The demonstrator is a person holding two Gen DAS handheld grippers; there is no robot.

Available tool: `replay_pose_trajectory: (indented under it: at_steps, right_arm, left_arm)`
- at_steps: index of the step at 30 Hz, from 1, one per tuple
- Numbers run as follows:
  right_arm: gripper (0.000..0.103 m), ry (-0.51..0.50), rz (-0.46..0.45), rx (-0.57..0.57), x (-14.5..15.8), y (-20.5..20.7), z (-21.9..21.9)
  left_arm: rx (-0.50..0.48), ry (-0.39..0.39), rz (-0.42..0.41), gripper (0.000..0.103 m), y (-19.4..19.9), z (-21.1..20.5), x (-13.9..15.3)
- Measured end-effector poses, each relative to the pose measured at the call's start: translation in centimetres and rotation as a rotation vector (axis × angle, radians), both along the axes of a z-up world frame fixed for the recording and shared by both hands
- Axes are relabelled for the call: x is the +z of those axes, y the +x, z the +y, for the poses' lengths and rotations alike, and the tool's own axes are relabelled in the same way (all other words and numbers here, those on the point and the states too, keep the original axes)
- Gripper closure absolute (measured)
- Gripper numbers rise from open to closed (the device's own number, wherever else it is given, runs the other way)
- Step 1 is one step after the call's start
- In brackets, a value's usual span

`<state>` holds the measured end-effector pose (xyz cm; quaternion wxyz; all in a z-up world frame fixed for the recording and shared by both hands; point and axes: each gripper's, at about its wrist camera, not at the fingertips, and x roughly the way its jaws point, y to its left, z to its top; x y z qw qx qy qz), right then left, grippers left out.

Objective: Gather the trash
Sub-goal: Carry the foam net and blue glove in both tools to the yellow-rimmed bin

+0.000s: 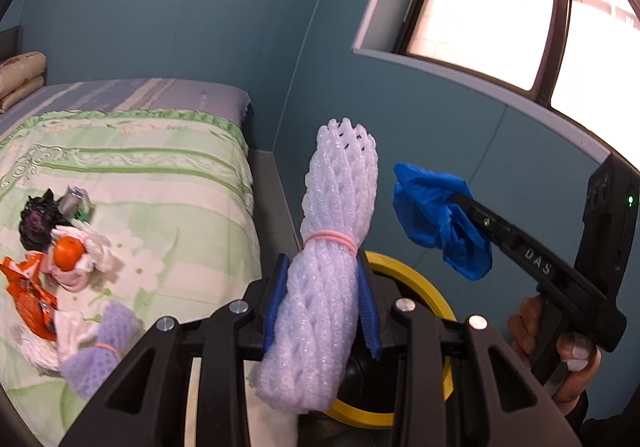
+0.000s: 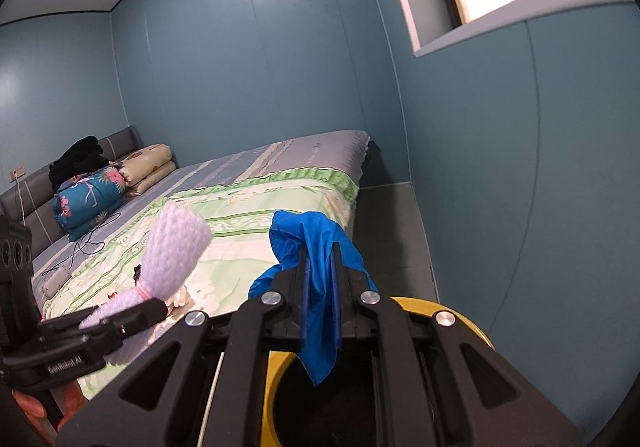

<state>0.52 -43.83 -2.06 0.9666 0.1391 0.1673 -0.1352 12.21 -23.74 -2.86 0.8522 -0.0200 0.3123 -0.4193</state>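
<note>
Bed point(image 1: 160, 175) w/ green quilt fills the left; a trash pile point(image 1: 60, 247) lies on it: orange, wrappers, foam net. Yellow-rimmed bin point(image 1: 416, 287) sits on the floor beside the bed, below both tongs. Left tongs point(image 1: 324, 287) grip a white foam net point(image 1: 336, 231) bound w/ a pink band. Right tongs point(image 2: 320, 279) are clamped tight on a blue glove point(image 2: 316, 247), above the bin.

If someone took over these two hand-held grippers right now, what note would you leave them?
Left hand-held gripper: clamped on a white foam net bundle.
Right hand-held gripper: shut on a blue plastic glove.
Both hang above the yellow-rimmed bin beside the bed.
Done: two pieces picked up.
Left: drop both in, then fetch the pile on the bed: orange, orange wrapper, purple foam net, black bag.
</note>
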Motion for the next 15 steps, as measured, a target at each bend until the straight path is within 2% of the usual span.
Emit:
replay_pose_trajectory:
  at_steps: [15]
  right_arm:
    - [0.094, 0.058, 0.056, -0.044, -2.4, -0.7, -2.7]
  left_arm:
    - [-0.087, 0.082, 0.043, 0.072, -1.3, -4.3, -3.6]
